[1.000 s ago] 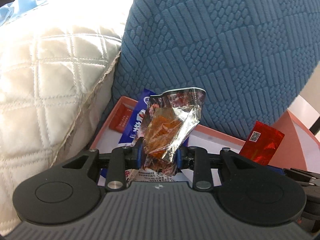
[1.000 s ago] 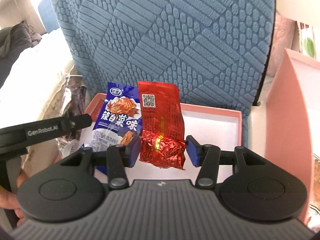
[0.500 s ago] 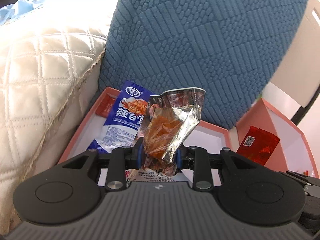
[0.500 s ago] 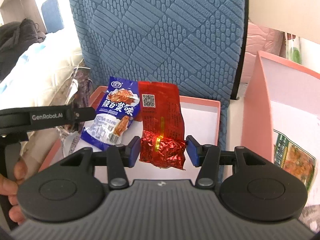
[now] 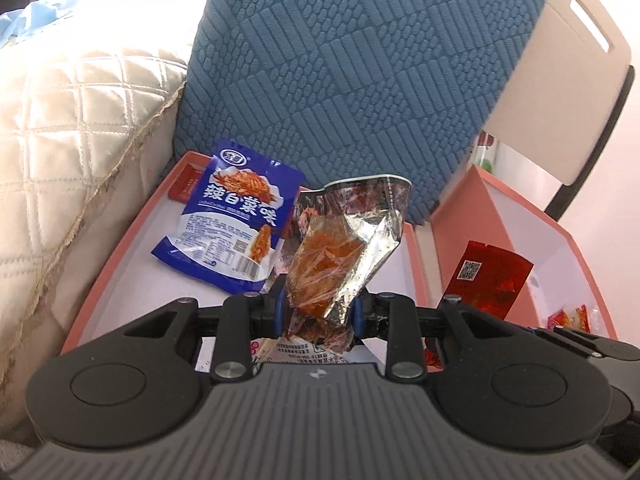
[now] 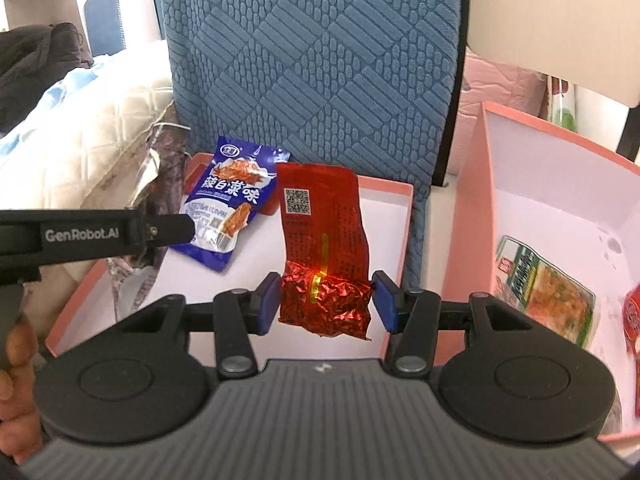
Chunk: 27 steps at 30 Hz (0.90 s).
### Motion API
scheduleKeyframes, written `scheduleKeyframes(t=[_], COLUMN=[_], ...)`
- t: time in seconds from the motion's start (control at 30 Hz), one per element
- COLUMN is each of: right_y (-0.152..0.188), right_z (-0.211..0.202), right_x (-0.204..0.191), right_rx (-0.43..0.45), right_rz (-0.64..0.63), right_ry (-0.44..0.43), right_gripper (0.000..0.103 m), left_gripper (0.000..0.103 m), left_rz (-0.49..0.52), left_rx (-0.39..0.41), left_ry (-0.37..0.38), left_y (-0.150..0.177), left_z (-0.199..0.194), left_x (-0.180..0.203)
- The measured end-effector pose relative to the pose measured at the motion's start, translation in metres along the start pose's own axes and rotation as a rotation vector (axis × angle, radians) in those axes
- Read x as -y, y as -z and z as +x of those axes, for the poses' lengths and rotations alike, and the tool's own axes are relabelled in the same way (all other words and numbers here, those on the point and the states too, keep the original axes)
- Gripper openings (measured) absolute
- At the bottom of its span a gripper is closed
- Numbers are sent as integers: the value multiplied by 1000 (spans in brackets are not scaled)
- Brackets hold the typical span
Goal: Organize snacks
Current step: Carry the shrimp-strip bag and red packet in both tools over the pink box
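Each tool (image 5: 319,312) (image 6: 326,304) was black, with a ribbed grey body, round discs, silver screws and blue pads (image 6: 267,305); white "GenRobot.AI" lettering marked one side.

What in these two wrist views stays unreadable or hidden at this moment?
- Left wrist view: small red packet behind the blue snack bag, mostly covered.
- Left wrist view: white printed wrapper under the silver packet, hidden by the left gripper.
- Right wrist view: red packet, cut by the frame edge.
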State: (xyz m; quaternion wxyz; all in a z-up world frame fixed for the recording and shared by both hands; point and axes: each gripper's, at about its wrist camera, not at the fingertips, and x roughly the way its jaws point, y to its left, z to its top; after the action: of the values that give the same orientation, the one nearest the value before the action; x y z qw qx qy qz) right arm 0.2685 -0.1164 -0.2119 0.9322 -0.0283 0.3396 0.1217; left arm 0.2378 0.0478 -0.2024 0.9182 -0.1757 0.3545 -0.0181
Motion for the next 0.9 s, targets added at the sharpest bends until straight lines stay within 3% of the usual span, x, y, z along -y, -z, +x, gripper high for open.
scheduleKeyframes(t=[0.53,0.9], right_y=[-12,-33], right_z=[-55,-101], right_x=[10,40], right_rx=[60,113], right_rz=[-7,30], right_ry=[10,25], right_gripper=[53,53], left_gripper=[35,35], left_rz=[-31,-18], left_rx=[47,70], left_ry=[63,114], left_y=[-7,-29], left_z=[-52,-78], left_x=[22,57])
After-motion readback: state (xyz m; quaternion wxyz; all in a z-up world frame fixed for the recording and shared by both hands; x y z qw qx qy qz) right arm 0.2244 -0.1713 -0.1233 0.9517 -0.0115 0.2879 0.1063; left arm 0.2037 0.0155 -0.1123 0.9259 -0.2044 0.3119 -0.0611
